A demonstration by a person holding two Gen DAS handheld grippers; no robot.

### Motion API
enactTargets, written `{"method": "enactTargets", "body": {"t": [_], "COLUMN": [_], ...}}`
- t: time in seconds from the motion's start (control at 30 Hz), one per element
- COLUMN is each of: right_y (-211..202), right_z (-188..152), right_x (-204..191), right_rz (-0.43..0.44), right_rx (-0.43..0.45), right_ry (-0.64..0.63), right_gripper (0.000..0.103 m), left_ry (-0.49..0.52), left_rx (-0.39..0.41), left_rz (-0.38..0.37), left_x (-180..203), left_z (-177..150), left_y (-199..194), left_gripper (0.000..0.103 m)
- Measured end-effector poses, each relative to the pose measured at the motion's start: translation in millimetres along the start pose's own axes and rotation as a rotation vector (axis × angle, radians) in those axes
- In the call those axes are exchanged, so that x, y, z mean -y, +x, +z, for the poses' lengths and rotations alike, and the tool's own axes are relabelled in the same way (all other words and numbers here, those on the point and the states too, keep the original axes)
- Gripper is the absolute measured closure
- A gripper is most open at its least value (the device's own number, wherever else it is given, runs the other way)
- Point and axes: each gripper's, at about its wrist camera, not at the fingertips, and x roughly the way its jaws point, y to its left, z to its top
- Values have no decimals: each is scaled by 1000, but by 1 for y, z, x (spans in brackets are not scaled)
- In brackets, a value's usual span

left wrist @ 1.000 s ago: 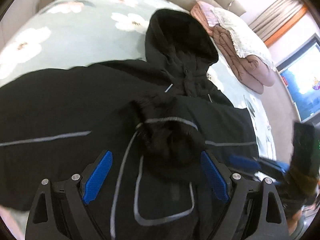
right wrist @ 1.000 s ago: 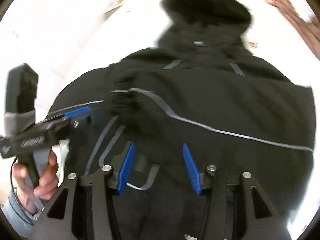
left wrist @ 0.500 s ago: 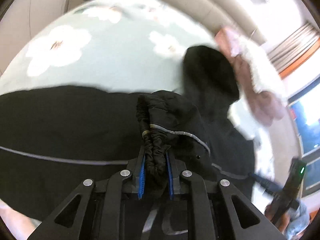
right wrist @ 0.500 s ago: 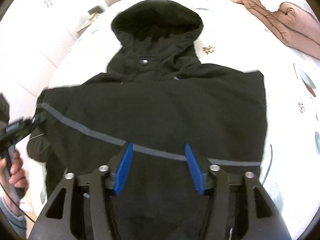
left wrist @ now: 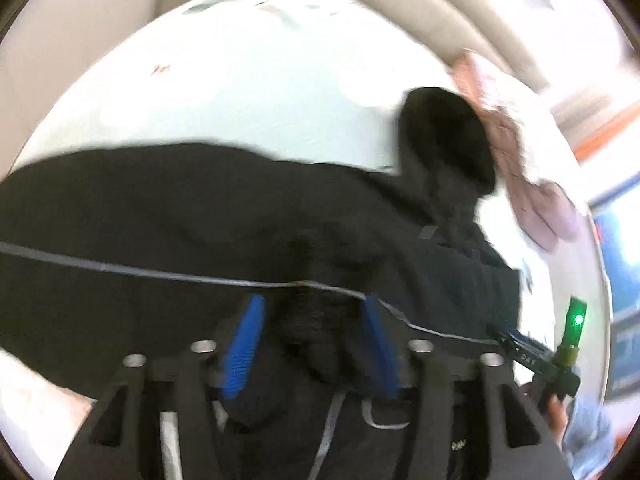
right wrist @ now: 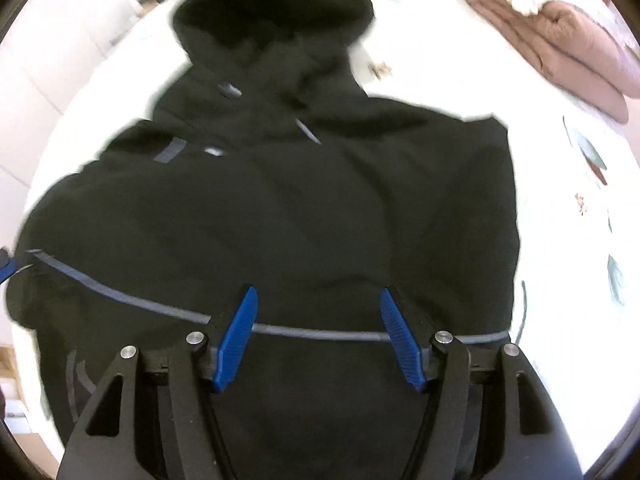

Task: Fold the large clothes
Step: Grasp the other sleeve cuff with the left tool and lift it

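Jacket [right wrist: 280,208] flat under spread right tongs [right wrist: 320,332]; cuff seemingly between left tongs [left wrist: 312,344]

The jacket [right wrist: 304,200] is black cloth, matt and soft-looking, with thin grey stripes that look smoother than the rest. The bed sheet [right wrist: 560,220] is pale cloth, washed out by light. The blanket [right wrist: 568,44] is pink quilted cloth with puffy ridges. The right gripper [right wrist: 318,336] has a matt black plastic frame, blue ribbed pads and round shiny metal screws. The left gripper [left wrist: 312,340] looks the same, though blurred.
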Motion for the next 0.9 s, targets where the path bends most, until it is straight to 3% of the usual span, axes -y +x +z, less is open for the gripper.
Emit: {"method": "enactTargets", "body": {"t": [0.07,0.13,0.23,0.3,0.4,0.5,0.63,0.83,0.9], "right_y": [-10,-6,19,32,35,31,15,5,10], "right_z": [-9,-18,-31,-38,-34,-30,-27,-50,-59], "right_x": [-11,-24,-43,-50,-47,-47,-62,-117,-141], "right_rz": [27,46,-38,-62,-55,-62,-35,-16,-19], "right_rx": [13,3,-57,-75,-89,-113,-101,-108,-136], "right_ry": [-21,-49,-93,-112,-87,-61,-59,-100,-107], "right_gripper": [35,35,35,35,35,35,35,35,35], "left_ry": [58,111,138,127,191,165,48,-274,-397], "left_rx": [-22,-68,-143,-153,-133,-72,20,156,185], "left_rz": [-79,-103,49,81,116,55,101,252,271], "left_x": [28,48,53,49,66,63,9,-129,-178], "left_z": [-6,-15,-25,-30,-30,-32,-31,-46,-53], "left_y": [10,34,90,112,105,72,8,-84,-108], "left_gripper": [38,38,38,40,40,40,40,40,40]}}
